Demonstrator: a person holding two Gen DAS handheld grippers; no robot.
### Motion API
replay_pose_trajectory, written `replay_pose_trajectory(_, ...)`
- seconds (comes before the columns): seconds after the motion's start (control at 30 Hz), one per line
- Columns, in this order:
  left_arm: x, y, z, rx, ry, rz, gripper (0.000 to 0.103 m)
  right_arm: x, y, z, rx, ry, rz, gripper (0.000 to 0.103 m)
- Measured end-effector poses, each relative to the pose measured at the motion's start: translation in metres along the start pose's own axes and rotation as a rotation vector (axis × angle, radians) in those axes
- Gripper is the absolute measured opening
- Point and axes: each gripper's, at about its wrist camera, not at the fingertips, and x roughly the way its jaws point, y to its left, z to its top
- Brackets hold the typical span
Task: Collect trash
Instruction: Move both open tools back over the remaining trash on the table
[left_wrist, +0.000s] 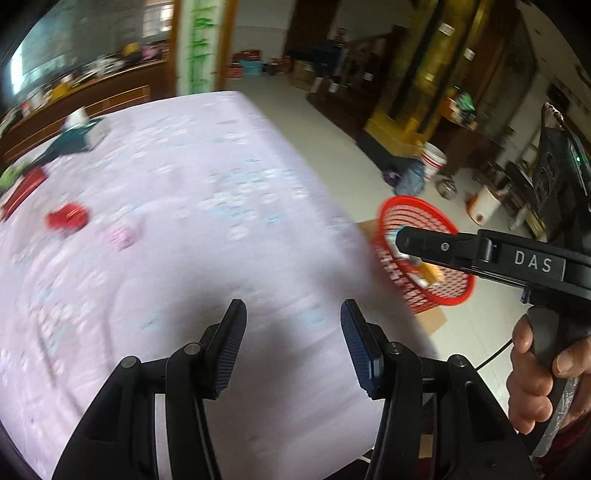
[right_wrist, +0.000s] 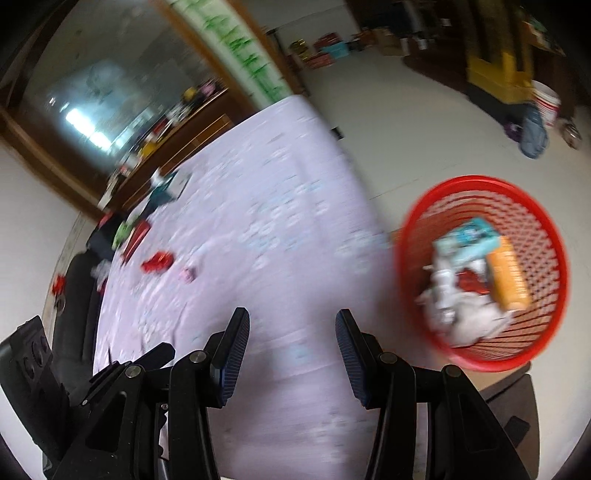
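Both claws are empty and spread wide over the near edge of the table (left_wrist: 207, 206), so the step in hand looks like the gap between one drop and the next pick. The left claw (left_wrist: 293, 345) hangs above bare cloth with nothing between its pads. The right claw (right_wrist: 291, 352) is just as wide, also over bare cloth; in the left view it shows from the side, reaching toward the basket (right_wrist: 484, 273), with a hand (left_wrist: 543, 376) on its grip. That red mesh basket stands off the table's edge, ahead and to the right of both claws, close to the right one. It already holds crumpled white paper (right_wrist: 461, 314), an orange packet (right_wrist: 508, 275) and a pale blue box (right_wrist: 467, 236). What is left to collect lies well ahead and to the left of both claws: a red wrapper (left_wrist: 68, 218) and, just right of it, a small pink scrap (left_wrist: 123, 236). Farther off in the same direction sit a dark teal box (left_wrist: 79, 138) and a red flat thing (left_wrist: 26, 188) near the far edge; whether those count as trash I cannot tell through the blur. The next move probably calls for a long reach forward and left, most naturally with the left claw, lowering its open pads on either side of the wrapper or scrap before closing, then a carry back right to the basket.
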Motion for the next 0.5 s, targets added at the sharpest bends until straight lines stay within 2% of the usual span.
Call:
replay_pose_trajectory(0.27, -0.048, 0.098, -0.035, -0.157, -0.051, 0.119, 0.051, 0.046, 0.085, -0.014, -0.124, 0.098, 0.077, 0.052)
replay_pose_trajectory(0.5, -0.085, 0.168, -0.066, -0.235, -0.084, 0.221, 0.052, 0.104, 0.153, 0.003, -0.190, 0.148, 0.106, 0.052)
